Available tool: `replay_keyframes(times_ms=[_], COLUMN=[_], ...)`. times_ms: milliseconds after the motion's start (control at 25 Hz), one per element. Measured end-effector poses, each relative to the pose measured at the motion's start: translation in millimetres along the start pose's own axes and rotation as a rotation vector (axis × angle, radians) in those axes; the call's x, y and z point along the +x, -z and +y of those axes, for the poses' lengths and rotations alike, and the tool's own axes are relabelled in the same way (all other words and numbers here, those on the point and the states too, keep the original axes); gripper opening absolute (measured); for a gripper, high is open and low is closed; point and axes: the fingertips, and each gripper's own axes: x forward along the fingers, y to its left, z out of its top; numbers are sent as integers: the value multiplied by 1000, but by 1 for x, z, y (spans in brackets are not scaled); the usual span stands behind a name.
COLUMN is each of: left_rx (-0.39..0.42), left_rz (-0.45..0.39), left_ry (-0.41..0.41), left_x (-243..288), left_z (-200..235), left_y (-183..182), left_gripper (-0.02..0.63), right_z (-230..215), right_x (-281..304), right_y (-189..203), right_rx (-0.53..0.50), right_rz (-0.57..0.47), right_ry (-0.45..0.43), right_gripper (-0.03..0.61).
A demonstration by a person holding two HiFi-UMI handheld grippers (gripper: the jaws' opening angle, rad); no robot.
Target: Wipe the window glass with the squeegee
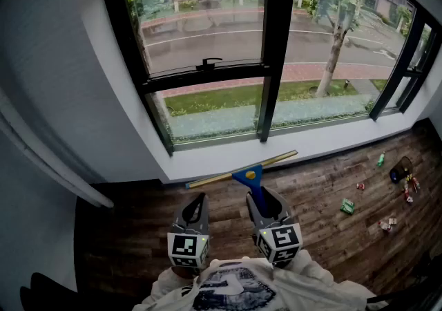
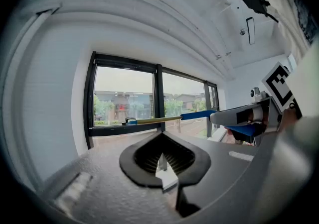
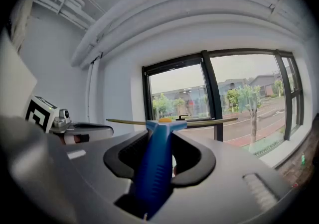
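My right gripper (image 1: 265,199) is shut on the blue handle of the squeegee (image 1: 253,182). Its long brass blade runs crosswise in front of the white sill (image 1: 228,157), short of the window glass (image 1: 200,19). In the right gripper view the handle (image 3: 157,163) fills the gap between the jaws of the right gripper (image 3: 160,136), with the blade level across the window. My left gripper (image 1: 199,199) hangs just left of the right one, shut with nothing in it. In the left gripper view the jaws of the left gripper (image 2: 160,136) meet at the tip, and the squeegee (image 2: 197,115) shows to the right.
Black window frames divide the panes, and a black latch handle (image 1: 207,62) sits on the upper left pane. Small items lie scattered on the wooden floor at the right (image 1: 347,206). A grey wall (image 1: 62,81) and a white rail stand to the left.
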Motion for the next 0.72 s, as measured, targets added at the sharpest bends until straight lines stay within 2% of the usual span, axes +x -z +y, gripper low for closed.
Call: replay_keyframes(times_ms=[320,560,720], left_rx=[-9,27,39], left_rz=[14,33,55], left_ry=[-6,3,-9], left_x=[22,50,70], left_z=[-18,-36,-26], left_y=[3,7,16], left_gripper=[2,2,2], right_z=[-29,-67,-81], right_x=[2,8,31], right_y=[5,3,12], right_rx=[6,71,85], right_rz=[2,-12,1], right_ry=[-10,2,-8], right_gripper=[150,151,151])
